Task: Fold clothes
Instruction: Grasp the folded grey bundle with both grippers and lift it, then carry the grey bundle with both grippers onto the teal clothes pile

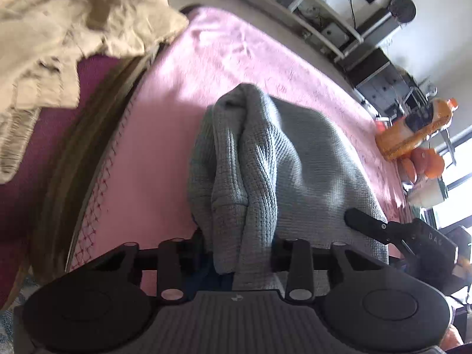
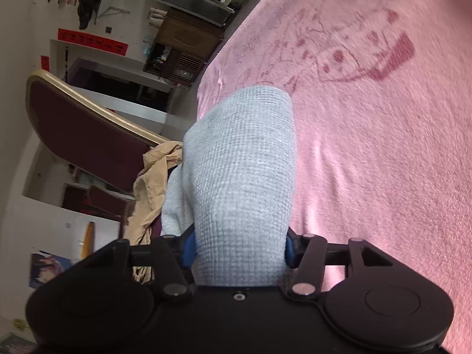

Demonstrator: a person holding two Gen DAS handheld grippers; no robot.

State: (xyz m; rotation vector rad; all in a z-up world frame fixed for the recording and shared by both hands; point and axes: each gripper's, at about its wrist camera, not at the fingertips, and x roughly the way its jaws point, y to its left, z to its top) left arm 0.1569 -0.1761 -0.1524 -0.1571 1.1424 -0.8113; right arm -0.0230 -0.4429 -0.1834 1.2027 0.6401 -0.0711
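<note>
My left hand-held gripper [image 1: 236, 253] is clamped on a bunched fold of the grey knit [image 1: 265, 159], low in the frame's centre. My right hand-held gripper [image 2: 239, 250] is clamped on another thick bunch of it. Both grips lift one edge off the pink bed cover [image 1: 165, 135], presumably to carry it over for a fold. Beige clothes [image 1: 67, 35] wait at upper left.

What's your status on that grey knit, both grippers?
Left gripper shut on grey knit. Right gripper shut on it too. Knit bunched over pink blanket. Tan garment off on the chair, nothing in the way.
</note>
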